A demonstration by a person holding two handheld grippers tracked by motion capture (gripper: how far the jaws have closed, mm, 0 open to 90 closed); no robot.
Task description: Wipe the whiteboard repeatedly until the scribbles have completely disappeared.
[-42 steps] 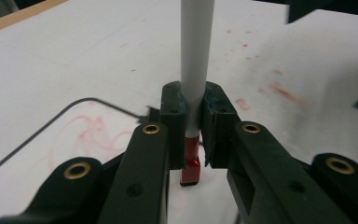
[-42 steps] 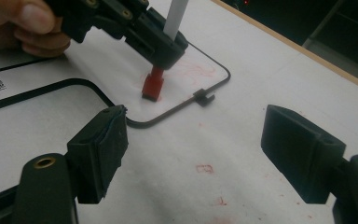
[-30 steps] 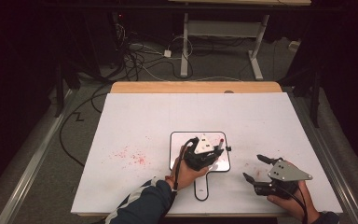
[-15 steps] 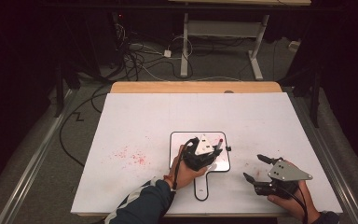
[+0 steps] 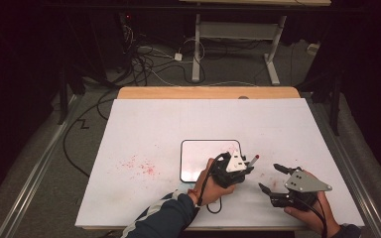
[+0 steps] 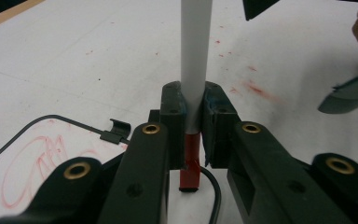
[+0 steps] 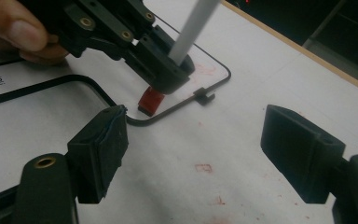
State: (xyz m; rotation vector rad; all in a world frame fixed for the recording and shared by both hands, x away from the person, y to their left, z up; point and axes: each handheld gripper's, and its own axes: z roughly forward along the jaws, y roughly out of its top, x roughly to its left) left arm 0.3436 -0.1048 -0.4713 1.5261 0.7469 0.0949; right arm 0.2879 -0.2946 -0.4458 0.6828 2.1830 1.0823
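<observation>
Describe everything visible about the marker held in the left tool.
The marker is a slim white barrel, plastic by its look, with a red cap on one end. The left tool is shut on it just above the cap, pads pressing both sides. In the right gripper view it tilts, red end down, at the small whiteboard's black-framed right edge; contact with the surface cannot be told. In the high view its other end, tipped red, sticks up to the right.

One high, forward-and-down overview of the table (image 5: 144,129); two close tool-mounted views, all sharing the whiteboard (image 5: 198,153).
</observation>
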